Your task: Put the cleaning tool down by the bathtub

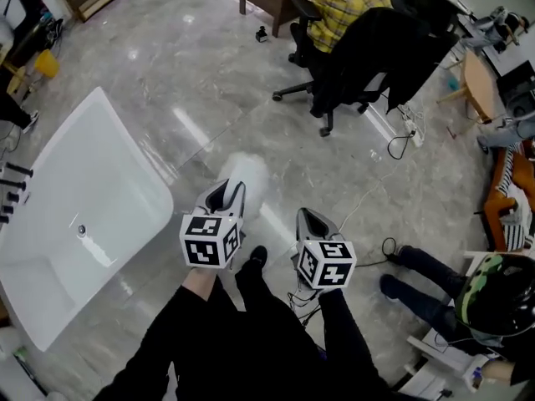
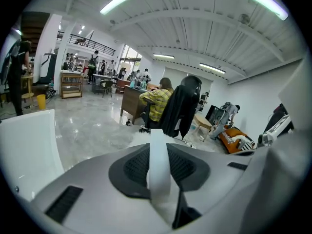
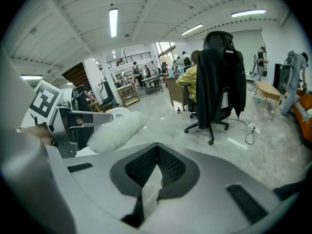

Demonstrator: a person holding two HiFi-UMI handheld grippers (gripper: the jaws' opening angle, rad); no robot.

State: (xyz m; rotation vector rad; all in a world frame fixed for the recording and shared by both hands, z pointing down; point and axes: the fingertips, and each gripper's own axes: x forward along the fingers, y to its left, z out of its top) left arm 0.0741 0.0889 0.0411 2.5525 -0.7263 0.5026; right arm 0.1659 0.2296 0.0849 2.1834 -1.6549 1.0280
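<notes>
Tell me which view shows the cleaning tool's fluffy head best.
Right gripper view: the cleaning tool shows its fluffy white head side-on, nearly whole. Head view gives only a blurred white patch beyond the left gripper. Left gripper view shows just the flat white handle between its jaws.

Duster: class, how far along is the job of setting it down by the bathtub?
Done: the duster is already gripped and near the bathtub. In hand: the left tongs clamp its white handle, fluffy head held above the floor; the right tongs are shut and empty. Left: lower it to the floor beside the tub and release.
</notes>
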